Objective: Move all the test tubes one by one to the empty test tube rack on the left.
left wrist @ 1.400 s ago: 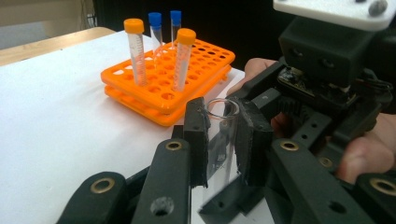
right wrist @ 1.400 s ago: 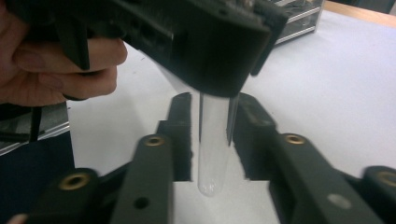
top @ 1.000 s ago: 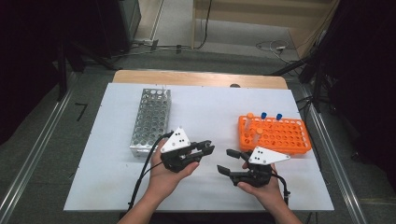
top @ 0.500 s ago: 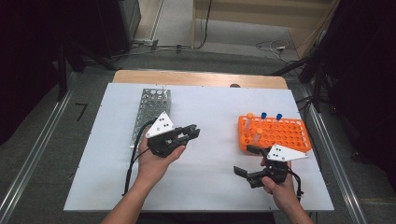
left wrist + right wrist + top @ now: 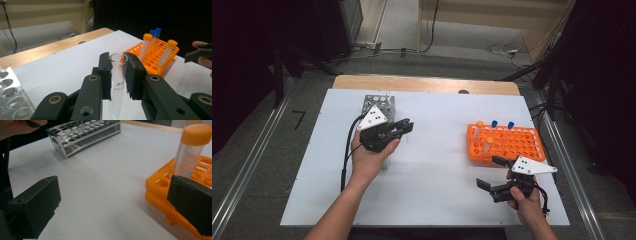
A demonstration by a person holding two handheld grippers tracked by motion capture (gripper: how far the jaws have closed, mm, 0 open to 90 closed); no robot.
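Left claw [image 5: 117, 75] clenched on a clear glass tube [image 5: 116, 85], held upright, open mouth up, between the black jaws. Printed on the tube: "15X1…", rest hidden behind a jaw; a smaller line above it too blurred to read. In the high view, left claw [image 5: 404, 126] at about 10 o'clock on the white worktop [image 5: 437, 195], jaws pointing toward 3 o'clock, just beside the metal rack [image 5: 379, 102], its near end hidden under the left hand [image 5: 367, 160]. Grey three-cornered plate on top, black cable trailing down past the forearm.

Right claw [image 5: 489, 172] released, jaws spread wide with nothing between, at about 5 o'clock on the worktop, pointing toward 9 o'clock, gripped by the right hand [image 5: 524, 200]. Just beyond it, toward 3 o'clock, the orange rack [image 5: 512, 145], near but apart from the jaws. Standing in that rack: two orange-capped tubes [image 5: 487, 145] and two blue-capped tubes [image 5: 494, 123] at its far edge. In the right claw view, an orange-capped tube [image 5: 191, 150] upright in the orange rack [image 5: 162, 187] just behind one jaw, fine graduation marks on its wall, unreadable. Metal rack [image 5: 85, 132] across the worktop at 11 o'clock of that view, rows of round holes on top.

Racks well apart, bare white worktop between them.
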